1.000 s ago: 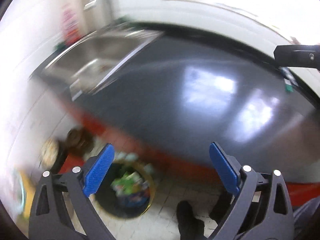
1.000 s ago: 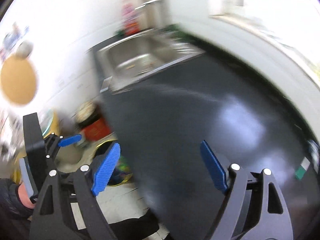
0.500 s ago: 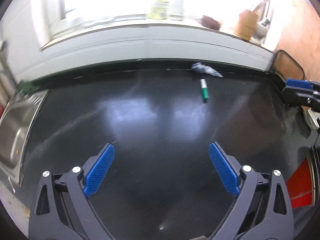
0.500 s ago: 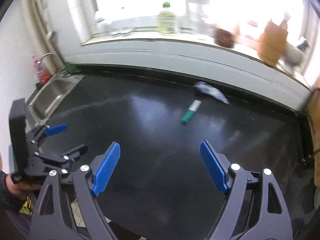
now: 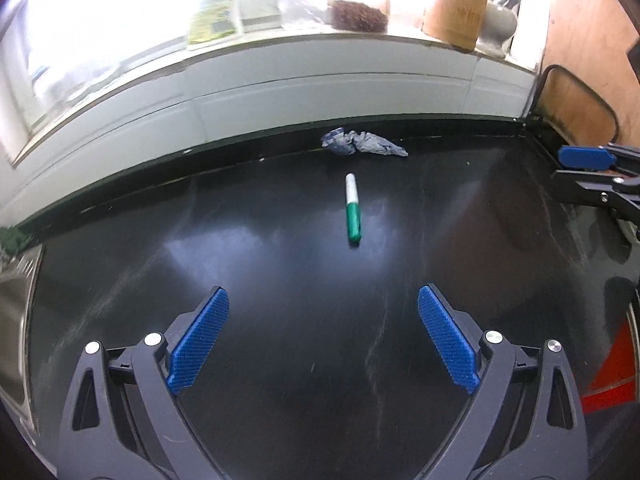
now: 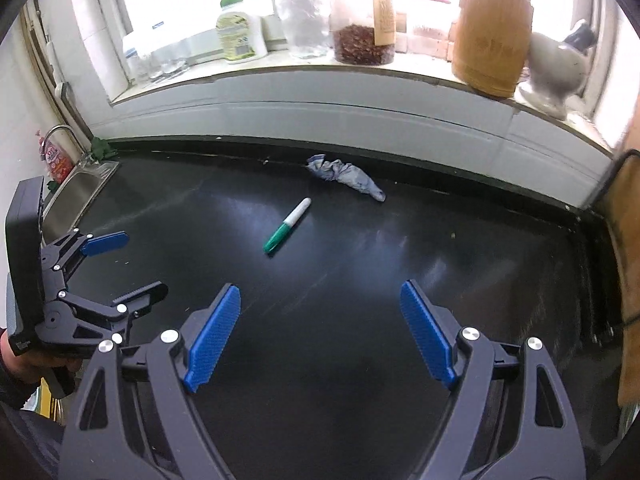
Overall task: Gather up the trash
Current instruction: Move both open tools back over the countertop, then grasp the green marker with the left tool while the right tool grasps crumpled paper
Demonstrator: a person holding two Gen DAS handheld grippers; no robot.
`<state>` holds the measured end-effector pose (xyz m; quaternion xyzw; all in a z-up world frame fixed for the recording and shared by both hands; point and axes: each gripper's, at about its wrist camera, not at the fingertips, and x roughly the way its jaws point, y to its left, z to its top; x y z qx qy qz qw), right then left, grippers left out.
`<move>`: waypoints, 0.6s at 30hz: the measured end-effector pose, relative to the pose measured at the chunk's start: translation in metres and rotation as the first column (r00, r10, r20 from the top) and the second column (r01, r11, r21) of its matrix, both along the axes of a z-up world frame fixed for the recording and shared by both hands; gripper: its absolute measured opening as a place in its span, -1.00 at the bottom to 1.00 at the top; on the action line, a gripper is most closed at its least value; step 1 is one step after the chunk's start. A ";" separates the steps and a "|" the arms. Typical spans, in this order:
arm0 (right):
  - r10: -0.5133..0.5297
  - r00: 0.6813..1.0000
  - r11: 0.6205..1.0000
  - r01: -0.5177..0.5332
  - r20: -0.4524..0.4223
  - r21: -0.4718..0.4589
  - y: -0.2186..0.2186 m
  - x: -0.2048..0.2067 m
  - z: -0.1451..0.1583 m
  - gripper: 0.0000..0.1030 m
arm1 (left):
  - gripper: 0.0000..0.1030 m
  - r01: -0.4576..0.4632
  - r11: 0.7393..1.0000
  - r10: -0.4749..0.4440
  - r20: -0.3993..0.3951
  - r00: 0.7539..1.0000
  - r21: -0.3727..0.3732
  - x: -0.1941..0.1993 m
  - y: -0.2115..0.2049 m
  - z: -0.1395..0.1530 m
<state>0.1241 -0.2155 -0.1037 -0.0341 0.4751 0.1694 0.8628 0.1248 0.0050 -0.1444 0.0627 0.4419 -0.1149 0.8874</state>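
Trash, a green marker point(image 5: 353, 209) and a crumpled wrapper point(image 5: 362, 147), lay on the black counter point(image 5: 280, 360) ahead of both empty, wide-open grippers, the marker pointing lengthwise away from the left gripper point(image 5: 323, 340), slanted before the right gripper point(image 6: 320, 330).

A glossy black countertop point(image 6: 360, 360) runs back to a white windowsill point(image 6: 360, 76) — there stand a soap pump bottle point(image 6: 236, 28), a jar of reddish-brown contents point(image 6: 362, 40) and a wooden utensil holder point(image 6: 490, 44); steel sink point(image 6: 78, 192) far left.
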 end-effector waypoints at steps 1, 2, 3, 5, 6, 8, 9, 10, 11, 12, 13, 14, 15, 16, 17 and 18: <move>0.013 1.000 1.000 -0.013 -0.006 0.001 -0.002 0.015 -0.008 0.54 | 0.80 0.006 1.000 -0.006 -0.005 1.000 0.006 0.008 -0.006 -0.004; 0.023 1.000 1.000 -0.023 -0.011 0.001 -0.003 0.026 -0.014 0.54 | 0.80 0.012 1.000 -0.012 -0.007 1.000 0.008 0.020 -0.013 -0.011; 0.035 0.999 0.999 -0.035 -0.016 -0.003 -0.005 0.039 -0.021 0.54 | 0.80 0.016 1.000 -0.016 -0.011 1.000 0.011 0.028 -0.018 -0.016; 0.057 0.998 0.998 -0.058 -0.027 -0.010 -0.005 0.062 -0.036 0.54 | 0.80 0.022 1.000 -0.021 -0.028 0.999 0.018 0.048 -0.029 -0.029; 0.074 0.997 0.997 -0.074 -0.030 -0.016 -0.004 0.074 -0.044 0.54 | 0.80 0.023 1.000 -0.022 -0.031 0.999 0.019 0.057 -0.033 -0.035; 0.115 0.993 0.993 -0.117 -0.039 -0.031 0.001 0.100 -0.061 0.54 | 0.80 0.024 0.999 -0.023 -0.032 0.999 0.021 0.075 -0.042 -0.047; 0.139 0.989 0.990 -0.140 -0.041 -0.033 0.003 0.112 -0.070 0.54 | 0.80 0.026 0.999 -0.025 -0.036 0.999 0.024 0.082 -0.045 -0.052; 0.162 0.986 0.986 -0.163 -0.044 -0.040 0.007 0.124 -0.079 0.54 | 0.80 0.029 0.999 -0.028 -0.043 0.999 0.031 0.090 -0.049 -0.058; 0.176 0.983 0.983 -0.178 -0.048 -0.045 0.009 0.132 -0.086 0.53 | 0.80 0.026 0.999 -0.024 -0.047 0.999 0.043 0.099 -0.053 -0.065; 0.197 0.979 0.978 -0.200 -0.060 -0.052 0.013 0.147 -0.098 0.52 | 0.80 0.024 0.999 -0.021 -0.053 0.998 0.046 0.106 -0.056 -0.070; 0.210 0.975 0.975 -0.214 -0.068 -0.055 0.015 0.157 -0.106 0.49 | 0.80 0.023 0.999 -0.021 -0.059 0.998 0.043 0.111 -0.058 -0.074; 0.224 0.972 0.972 -0.228 -0.073 -0.062 0.018 0.166 -0.114 0.47 | 0.80 0.023 0.999 -0.020 -0.066 0.998 0.042 0.117 -0.060 -0.080; 0.234 0.969 0.969 -0.239 -0.077 -0.066 0.020 0.173 -0.119 0.44 | 0.80 0.023 0.999 -0.020 -0.068 0.998 0.044 0.122 -0.061 -0.084; 0.245 0.966 0.966 -0.251 -0.083 -0.068 0.022 0.182 -0.126 0.43 | 0.79 0.023 0.999 -0.020 -0.070 0.997 0.042 0.126 -0.062 -0.087; 0.257 0.962 0.962 -0.263 -0.087 -0.069 0.025 0.189 -0.132 0.42 | 0.79 0.020 0.999 -0.017 -0.075 0.997 0.035 0.132 -0.062 -0.091; 0.266 0.960 0.960 -0.273 -0.088 -0.070 0.027 0.193 -0.136 0.38 | 0.79 0.017 0.999 -0.015 -0.077 0.997 0.029 0.135 -0.062 -0.093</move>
